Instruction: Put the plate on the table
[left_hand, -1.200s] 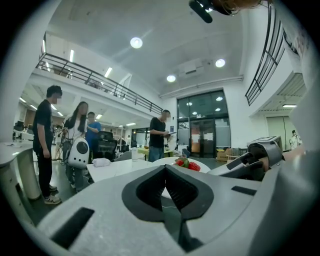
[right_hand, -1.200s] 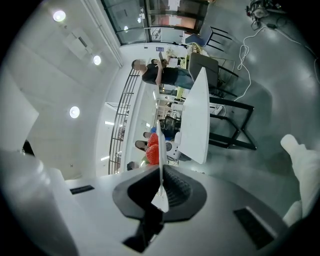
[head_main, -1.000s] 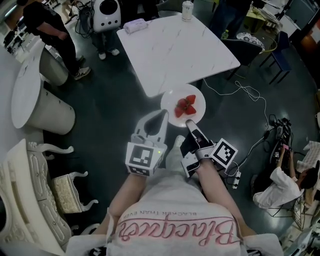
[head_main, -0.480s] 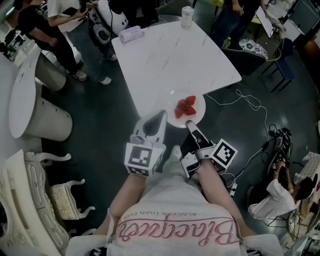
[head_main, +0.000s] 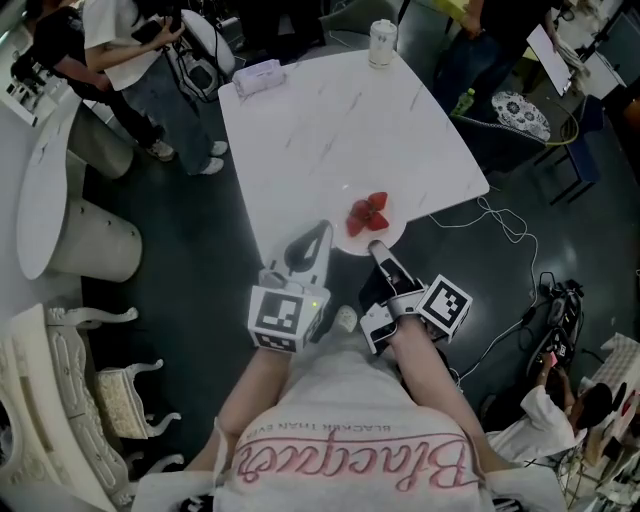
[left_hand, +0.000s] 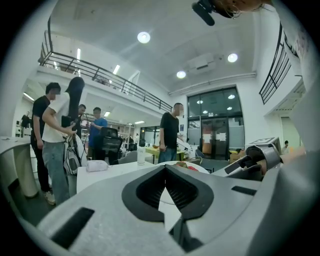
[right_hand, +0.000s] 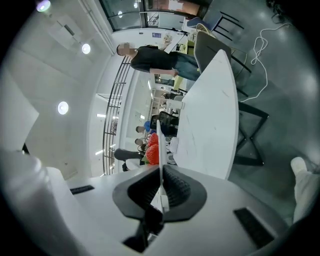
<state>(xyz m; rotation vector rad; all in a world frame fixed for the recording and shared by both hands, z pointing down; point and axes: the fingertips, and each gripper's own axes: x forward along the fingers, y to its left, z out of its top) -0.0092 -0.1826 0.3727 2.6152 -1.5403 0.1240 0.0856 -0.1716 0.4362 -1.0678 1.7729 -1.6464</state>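
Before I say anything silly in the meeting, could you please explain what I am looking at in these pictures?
There is no robot here: a person holds a hand-held claw in each hand. The top-down picture comes from a camera on the person's head. The other two come from cameras riding on each claw, looking along its jaws. The right claw is clamped on the rim of a white plate carrying strawberries, at the near edge of the white table. The left claw is beside the plate, jaws together at the tips, gripping nothing that I can see. A can and a small white packet sit at the table's far side.
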